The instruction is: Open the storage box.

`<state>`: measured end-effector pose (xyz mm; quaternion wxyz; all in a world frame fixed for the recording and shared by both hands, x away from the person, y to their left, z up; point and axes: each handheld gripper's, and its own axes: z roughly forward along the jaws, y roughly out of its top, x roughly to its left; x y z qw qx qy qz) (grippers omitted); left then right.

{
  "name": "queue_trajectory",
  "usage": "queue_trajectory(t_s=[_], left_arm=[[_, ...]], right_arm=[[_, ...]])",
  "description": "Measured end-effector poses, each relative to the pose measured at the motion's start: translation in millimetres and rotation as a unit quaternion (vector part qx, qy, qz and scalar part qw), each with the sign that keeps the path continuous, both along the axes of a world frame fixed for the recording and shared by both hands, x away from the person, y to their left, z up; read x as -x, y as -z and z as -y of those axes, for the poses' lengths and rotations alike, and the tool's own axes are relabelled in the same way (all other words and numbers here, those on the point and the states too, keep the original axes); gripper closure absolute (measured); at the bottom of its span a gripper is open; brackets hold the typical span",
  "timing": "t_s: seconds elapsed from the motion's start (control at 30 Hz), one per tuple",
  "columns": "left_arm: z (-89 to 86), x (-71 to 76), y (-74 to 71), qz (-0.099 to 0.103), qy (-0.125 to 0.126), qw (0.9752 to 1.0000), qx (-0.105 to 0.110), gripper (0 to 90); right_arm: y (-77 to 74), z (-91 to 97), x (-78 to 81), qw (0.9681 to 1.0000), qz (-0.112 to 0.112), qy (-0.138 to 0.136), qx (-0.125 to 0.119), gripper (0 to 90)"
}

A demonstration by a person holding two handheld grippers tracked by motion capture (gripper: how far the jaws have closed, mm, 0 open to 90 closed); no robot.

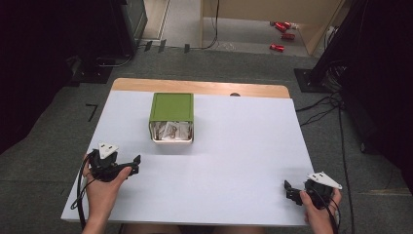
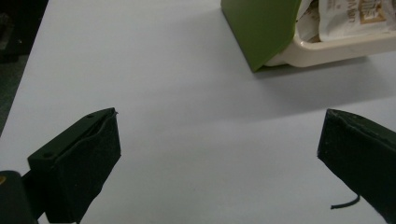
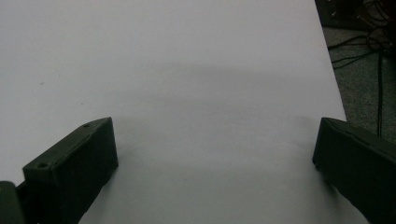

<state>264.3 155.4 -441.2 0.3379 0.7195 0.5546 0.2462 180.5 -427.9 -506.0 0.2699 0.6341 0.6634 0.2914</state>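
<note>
Work not begun: my left tool and right tool gape empty; green box at 12 o'clock untouched.

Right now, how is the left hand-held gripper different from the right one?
The left hand-held gripper sits near the table's left edge, close to the green box; the right hand-held gripper sits at the near right corner, far from the box. The left one points right, the right one points left. The left gripper view shows the box; the right gripper view shows bare table. Both are black, open and hold nothing.
</note>
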Motion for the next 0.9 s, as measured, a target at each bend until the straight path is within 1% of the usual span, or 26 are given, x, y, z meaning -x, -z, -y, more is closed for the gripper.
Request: queue_trajectory(t_s=[0.07,0.1,0.13,0.3,0.33,0.4,0.43,0.47,0.5,0.57,0.67,0.7,0.73,0.77,0.87,0.9], left_arm=[[6.0,-6.0,-4.1,0.006,-0.001,1.0000,-0.003,3.0],[6.0,-6.0,-4.1,0.006,-0.001,1.0000,-0.003,3.7],[9.5,-10.0,-6.1,0.008,0.000,1.0000,-0.002,4.0],[16.0,-18.6,-7.5,0.008,0.002,1.0000,-0.002,5.3],[18.3,-22.8,-7.8,0.010,-0.001,0.9999,0.003,7.1],[19.8,-25.2,-7.7,0.010,-0.002,0.9999,0.005,7.5],[22.9,-29.0,-7.9,0.012,-0.001,0.9999,0.010,10.0],[22.9,-29.0,-7.9,0.012,-0.001,0.9999,0.010,13.8],[24.8,-30.7,-8.2,0.015,-0.002,0.9998,0.011,13.8],[31.5,-35.4,-8.4,0.018,0.006,0.9997,0.015,15.6],[35.7,-38.0,-8.2,0.020,0.009,0.9996,0.016,19.2],[37.8,-39.2,-8.0,0.023,0.009,0.9996,0.017,19.2],[40.1,-40.3,-7.8,0.024,0.010,0.9995,0.016,21.2],[44.7,-43.0,-7.0,0.027,0.008,0.9996,0.008,24.0],[48.1,-46.4,-6.6,0.026,0.003,0.9997,0.005,28.8],[49.9,-48.5,-6.4,0.025,0.001,0.9997,0.004,28.8]], right_arm=[[0.0,0.0,0.0,1.0000,0.000,0.000,0.000,0.0],[0.0,0.0,0.0,1.0000,0.000,0.000,0.000,0.0],[0.0,0.0,0.0,1.0000,0.000,0.000,0.000,0.0],[0.0,0.0,0.0,1.0000,0.000,0.000,0.000,0.0],[0.0,0.1,0.0,1.0000,0.000,0.000,0.000,0.0],[0.0,0.1,0.0,1.0000,0.000,0.000,0.000,0.0],[0.1,0.0,-0.1,1.0000,0.001,0.000,-0.001,0.0],[0.1,0.0,-0.1,1.0000,0.001,0.000,-0.001,0.0],[0.1,0.1,0.0,1.0000,0.001,0.000,0.000,0.0],[0.1,0.2,0.0,1.0000,0.001,-0.001,0.000,0.0],[0.1,0.1,0.1,1.0000,0.001,0.000,-0.001,0.0],[0.2,0.2,0.0,1.0000,0.001,0.000,0.000,0.0],[0.2,0.1,0.1,1.0000,0.001,0.000,0.000,0.0],[0.2,0.2,0.1,1.0000,0.001,-0.001,0.000,0.0],[0.2,0.2,0.1,1.0000,0.001,0.000,0.000,0.0],[0.2,0.2,0.0,1.0000,0.001,0.000,0.000,0.0]])
